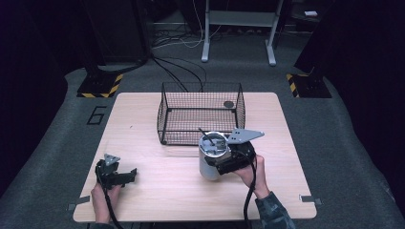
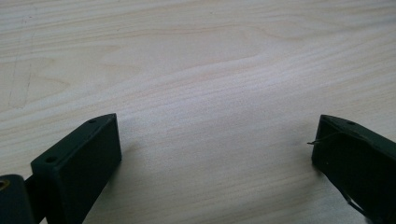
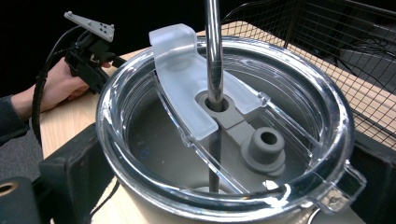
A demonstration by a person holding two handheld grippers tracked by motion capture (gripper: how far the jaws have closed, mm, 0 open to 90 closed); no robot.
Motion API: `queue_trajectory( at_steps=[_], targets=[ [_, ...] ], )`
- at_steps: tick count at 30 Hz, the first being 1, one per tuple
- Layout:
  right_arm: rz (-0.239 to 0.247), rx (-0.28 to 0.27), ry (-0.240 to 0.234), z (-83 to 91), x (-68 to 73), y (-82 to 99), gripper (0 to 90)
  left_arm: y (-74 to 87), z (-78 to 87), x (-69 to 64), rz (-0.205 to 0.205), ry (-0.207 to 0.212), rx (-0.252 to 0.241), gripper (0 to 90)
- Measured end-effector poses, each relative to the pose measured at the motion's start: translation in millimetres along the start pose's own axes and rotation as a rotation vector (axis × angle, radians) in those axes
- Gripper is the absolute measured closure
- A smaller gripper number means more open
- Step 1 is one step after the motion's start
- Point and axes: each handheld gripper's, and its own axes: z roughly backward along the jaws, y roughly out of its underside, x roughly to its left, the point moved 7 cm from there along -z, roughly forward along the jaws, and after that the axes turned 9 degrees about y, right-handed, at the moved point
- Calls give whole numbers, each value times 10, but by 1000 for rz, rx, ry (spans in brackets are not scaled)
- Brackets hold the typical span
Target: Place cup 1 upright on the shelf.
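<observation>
A steel tumbler (image 1: 208, 162) with a clear lid (image 3: 280, 93) and a metal straw (image 3: 214, 51) stands upright on the wooden table (image 1: 157, 191), just in front of a black wire basket (image 1: 165, 114). My right gripper (image 1: 220, 160) is shut on the tumbler's upper body from the right, one jaw on each side of it below the lid in the right gripper view (image 3: 224, 196). At the table's front left my left gripper (image 1: 129, 175) rests low over bare wood. Its jaws stand wide apart with nothing between them (image 2: 215, 140).
The basket stands open-topped at the table's back centre, with a small dark round object (image 1: 229, 104) at its far right corner. Beyond the table, cables run across the grey floor to a white stand (image 1: 239, 28). My left gripper (image 3: 88, 46) also appears past the tumbler.
</observation>
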Motion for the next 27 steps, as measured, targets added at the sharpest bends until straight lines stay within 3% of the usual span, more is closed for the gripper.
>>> queue_trajectory(
  at_steps=[27],
  targets=[
    [-18,-24,0,-127,-211,-415,35,-1,-3,0,0,0,-4,14]
  ],
)
